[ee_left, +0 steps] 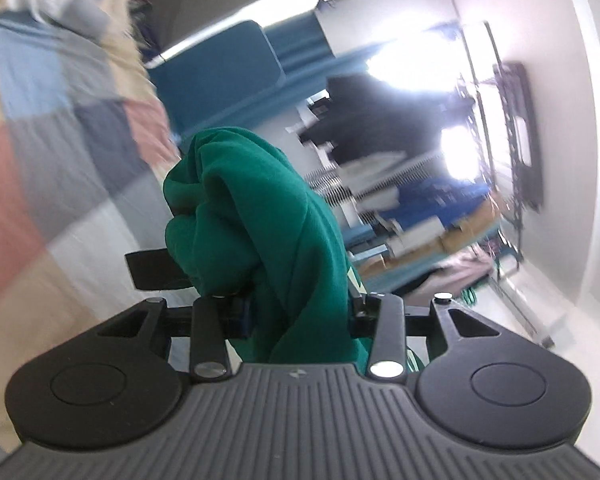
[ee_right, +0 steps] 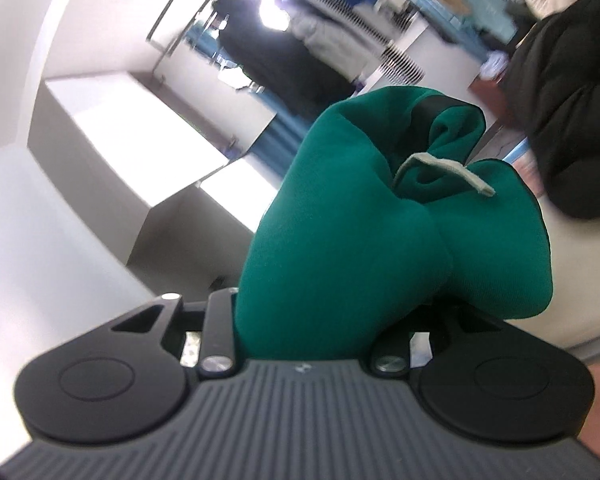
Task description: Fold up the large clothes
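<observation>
The left gripper is clamped on a bunch of the green garment: in the left wrist view the cloth fills the gap between the black fingers, hides most of them, and stands up as a bulging wad in the middle of the frame, with more of it hanging down in front of the gripper body at lower centre. One black finger juts out at the left of the wad. Behind it, filling the left side of the frame, lies a patchwork blanket in beige, blue, grey and pink squares, blurred. In the upper middle is a teal panel, and to the right a bright, blurred room with a dark rack against a white wall. The right gripper likewise pinches the green garment, which swells out of its jaws across the centre of the right wrist view and covers both fingers; a pale fabric loop sticks out of a fold near the top of the bunch. At the upper right stands a person in a dark puffy jacket. White ledges fill the left side.
</observation>
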Available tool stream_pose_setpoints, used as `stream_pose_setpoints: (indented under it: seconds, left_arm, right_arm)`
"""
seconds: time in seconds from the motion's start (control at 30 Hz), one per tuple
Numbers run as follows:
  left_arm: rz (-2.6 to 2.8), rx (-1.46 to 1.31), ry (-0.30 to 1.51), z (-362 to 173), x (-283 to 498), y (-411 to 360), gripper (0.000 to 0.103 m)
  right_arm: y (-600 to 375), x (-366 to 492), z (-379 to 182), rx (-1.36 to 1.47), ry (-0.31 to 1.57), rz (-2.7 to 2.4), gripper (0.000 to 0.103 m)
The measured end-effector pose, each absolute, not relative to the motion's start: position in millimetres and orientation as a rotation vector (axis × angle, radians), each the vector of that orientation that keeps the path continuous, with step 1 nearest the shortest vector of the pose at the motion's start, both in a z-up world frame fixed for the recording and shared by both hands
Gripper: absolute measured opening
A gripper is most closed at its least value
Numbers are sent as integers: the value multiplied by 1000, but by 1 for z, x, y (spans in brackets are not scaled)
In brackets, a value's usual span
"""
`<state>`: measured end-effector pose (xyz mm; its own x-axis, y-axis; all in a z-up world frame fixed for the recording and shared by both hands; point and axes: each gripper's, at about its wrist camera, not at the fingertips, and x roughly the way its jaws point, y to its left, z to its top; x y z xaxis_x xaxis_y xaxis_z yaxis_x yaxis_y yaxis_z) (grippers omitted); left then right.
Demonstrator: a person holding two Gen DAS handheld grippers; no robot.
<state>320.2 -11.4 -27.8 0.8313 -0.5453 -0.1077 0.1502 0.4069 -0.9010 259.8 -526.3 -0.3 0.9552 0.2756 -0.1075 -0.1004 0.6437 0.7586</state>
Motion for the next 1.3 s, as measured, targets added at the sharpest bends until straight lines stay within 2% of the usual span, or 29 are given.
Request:
stream_pose_setpoints:
  seconds: [0.2,0.5,0.73,1.1,1.3]
  left_arm:
    - [-524,-1037,489,-40,308,-102,45]
    - [-527,-977,625,-123,327,-176,45]
    - [-539,-908,654,-174,333,-182,45]
    - [-556,-945,628,-223,327,-164,52]
    - [-574,-911,626,-247,327,-156,58]
  right_arm:
    - [-585,219,-21,864,228,114,39]
    - [-630,189,-104,935,284,4,40]
    - [-640,176,-178,1049,264,-7,40]
    - [-637,159,-228,1109,202,41,43]
    - [-632,149,-252,1169,153,53,48]
